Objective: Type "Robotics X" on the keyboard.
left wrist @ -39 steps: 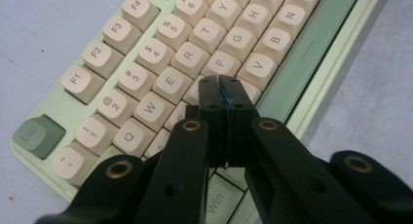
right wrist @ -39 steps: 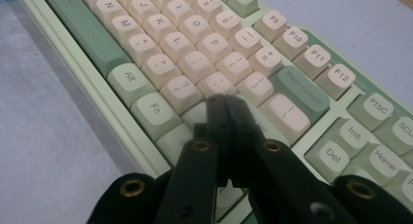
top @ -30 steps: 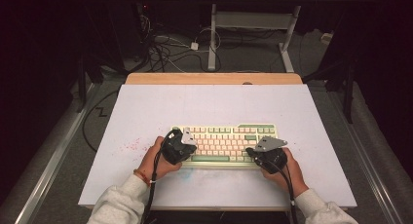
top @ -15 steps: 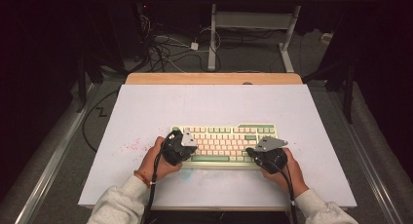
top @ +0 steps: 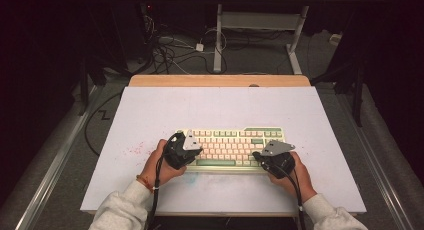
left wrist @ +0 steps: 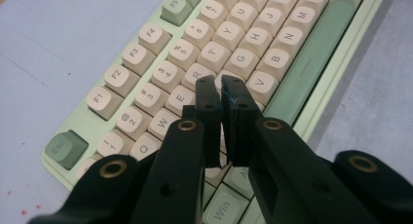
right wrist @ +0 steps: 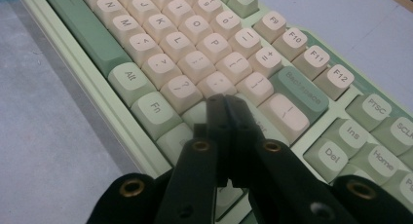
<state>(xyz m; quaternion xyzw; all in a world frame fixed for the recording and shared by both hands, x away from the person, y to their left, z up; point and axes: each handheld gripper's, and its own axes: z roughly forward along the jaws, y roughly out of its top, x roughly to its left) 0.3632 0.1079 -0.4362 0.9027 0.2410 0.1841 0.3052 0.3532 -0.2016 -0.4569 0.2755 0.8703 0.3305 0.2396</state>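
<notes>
A pale green keyboard [top: 235, 145] with cream keys lies on the white tabletop [top: 220, 110], near its front edge. My left gripper [top: 196, 151] hovers over the keyboard's left end, held in a hand. In the left gripper view its tips [left wrist: 219, 85] sit low over the letter keys [left wrist: 229, 34] with only a thin slit between them; the jaws have just been opening slightly, with nothing between them. My right gripper [top: 259, 155] is over the keyboard's right part. Its tips [right wrist: 225, 100] are pressed together above the keys [right wrist: 195, 44] by Enter.
A wooden strip [top: 220, 80] borders the tabletop's far edge. Cables [top: 170, 45] and a desk frame [top: 260, 25] lie on the dark floor beyond. Faint red specks [top: 135, 151] mark the surface left of the keyboard.
</notes>
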